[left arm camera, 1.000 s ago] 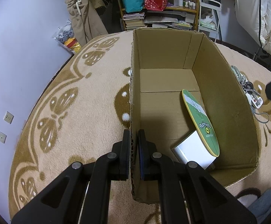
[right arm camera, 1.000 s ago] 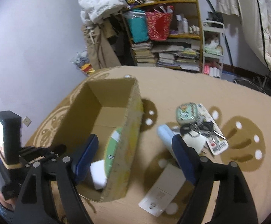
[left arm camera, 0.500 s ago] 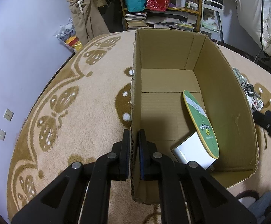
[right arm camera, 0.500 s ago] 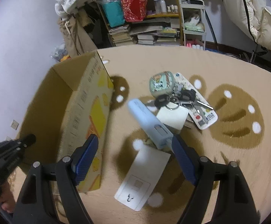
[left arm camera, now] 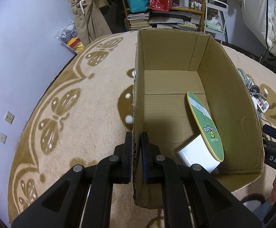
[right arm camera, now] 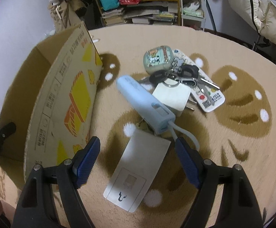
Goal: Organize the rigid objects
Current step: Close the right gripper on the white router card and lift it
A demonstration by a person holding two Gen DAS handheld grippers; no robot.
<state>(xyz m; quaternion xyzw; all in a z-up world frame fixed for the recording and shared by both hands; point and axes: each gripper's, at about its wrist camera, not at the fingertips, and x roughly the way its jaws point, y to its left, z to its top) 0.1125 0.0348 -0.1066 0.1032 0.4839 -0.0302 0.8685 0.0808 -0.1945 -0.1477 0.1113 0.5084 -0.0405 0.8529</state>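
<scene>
My left gripper is shut on the near left wall of an open cardboard box, one finger inside and one outside. Inside lie a green round disc leaning on a white box. My right gripper is open and empty, just above a flat white card on the rug. Beyond it lie a light blue power bank with a cable, a white charger plug, a bunch of keys, a cartoon earbud case and a white remote.
The cardboard box stands left of the right gripper. A patterned beige rug covers the floor. A shelf with books and bags stands at the back. A lilac wall runs along the left.
The right gripper has moved away from over the box, to the right and down over the pile of items, close above the white card. The left gripper stays clamped on the box wall.
</scene>
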